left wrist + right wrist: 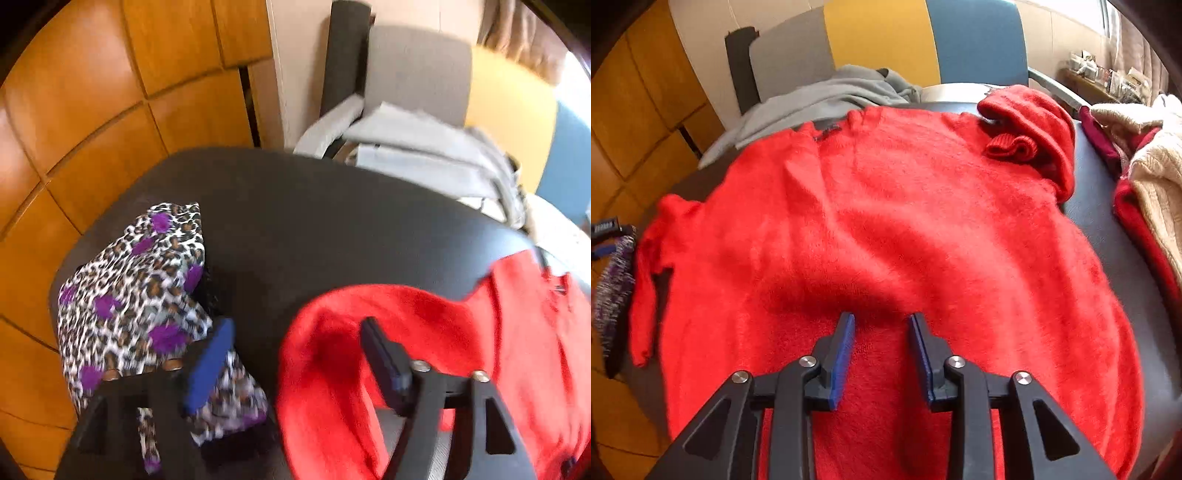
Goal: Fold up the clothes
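The right fingers (882, 325) stand parted over the red sweater (886, 221), gripping nothing. The left fingers (299, 328) are released too, between its sleeve (332, 350) and a leopard-print garment (140, 280) at the worktop's (295, 221) left edge.

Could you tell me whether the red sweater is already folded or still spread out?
Mostly spread: the red sweater lies flat across the dark table, one sleeve bunched at its far corner.

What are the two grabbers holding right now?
Nothing. The left gripper is open above the table's edge, between the leopard-print cloth and the red sweater. The right gripper hovers open over the sweater.
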The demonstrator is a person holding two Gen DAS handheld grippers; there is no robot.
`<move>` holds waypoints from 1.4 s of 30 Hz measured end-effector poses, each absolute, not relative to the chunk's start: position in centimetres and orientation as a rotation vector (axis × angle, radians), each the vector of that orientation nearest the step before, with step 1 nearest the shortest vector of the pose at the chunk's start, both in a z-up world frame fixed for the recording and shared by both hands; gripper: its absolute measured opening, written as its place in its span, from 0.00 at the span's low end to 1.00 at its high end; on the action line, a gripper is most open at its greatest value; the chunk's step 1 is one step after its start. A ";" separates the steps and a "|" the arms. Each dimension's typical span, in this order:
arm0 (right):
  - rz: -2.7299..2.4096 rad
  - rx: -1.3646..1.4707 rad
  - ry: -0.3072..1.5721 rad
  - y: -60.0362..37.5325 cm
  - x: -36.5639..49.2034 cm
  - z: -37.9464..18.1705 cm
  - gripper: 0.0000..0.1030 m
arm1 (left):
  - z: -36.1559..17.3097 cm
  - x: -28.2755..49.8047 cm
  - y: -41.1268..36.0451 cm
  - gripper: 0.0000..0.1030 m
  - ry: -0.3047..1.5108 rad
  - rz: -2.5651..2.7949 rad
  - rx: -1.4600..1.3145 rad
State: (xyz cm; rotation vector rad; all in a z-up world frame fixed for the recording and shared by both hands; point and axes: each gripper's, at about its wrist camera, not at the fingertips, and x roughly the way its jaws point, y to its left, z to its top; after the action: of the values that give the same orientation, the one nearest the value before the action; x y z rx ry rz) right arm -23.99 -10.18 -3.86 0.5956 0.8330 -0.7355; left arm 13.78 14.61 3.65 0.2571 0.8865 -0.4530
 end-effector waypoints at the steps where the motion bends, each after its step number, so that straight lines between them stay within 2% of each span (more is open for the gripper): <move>1: -0.760 0.567 0.806 -10.6 -24.6 -2.9 0.29 | 3.6 12.8 13.9 0.72 0.881 -0.482 0.250; 5: -0.888 0.441 0.731 -13.9 -26.4 0.5 0.29 | 2.8 8.0 10.8 0.78 0.908 -0.709 0.251; 8: -0.961 0.372 0.745 -18.0 -25.8 1.6 0.29 | 1.5 3.7 7.8 0.78 0.931 -0.886 0.279; 13: -0.984 0.298 0.834 -24.6 -21.0 0.9 0.29 | -1.0 -2.4 2.8 0.78 0.942 -1.033 0.401; 18: -1.007 0.301 0.977 -30.5 -15.9 -1.9 0.29 | -3.5 -4.0 0.7 0.79 0.977 -1.068 0.459; 20: -1.021 0.296 1.046 -32.0 -15.0 -3.2 0.25 | -3.8 -4.5 0.6 0.82 0.939 -1.067 0.482; 21: -1.030 0.297 1.079 -32.5 -14.9 -3.6 0.17 | -3.9 -4.7 0.5 0.84 0.925 -1.067 0.495; 24: -1.042 0.334 1.030 -33.2 -16.8 -3.0 0.12 | -4.7 -5.0 0.0 0.89 0.883 -1.045 0.564; 29: -1.171 0.318 0.927 -33.5 -22.2 0.8 0.11 | -5.7 -4.0 -0.7 1.00 0.858 -1.036 0.626; 37: -1.375 0.440 0.855 -33.7 -32.5 2.5 0.10 | -5.5 -2.3 -2.3 1.00 0.884 -1.060 0.655; 41: -1.369 0.522 0.792 -32.5 -35.3 2.9 0.13 | -4.8 -0.7 -2.8 1.00 0.851 -1.017 0.673; 42: -1.357 0.537 0.783 -32.0 -35.6 3.1 0.17 | -4.7 -0.2 -3.1 1.00 0.842 -1.003 0.682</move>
State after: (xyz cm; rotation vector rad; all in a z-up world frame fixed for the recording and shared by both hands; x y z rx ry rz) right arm -35.64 -31.99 3.13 0.5372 0.7834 -1.3575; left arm -0.23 -3.10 -4.72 0.6820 0.8422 -1.0028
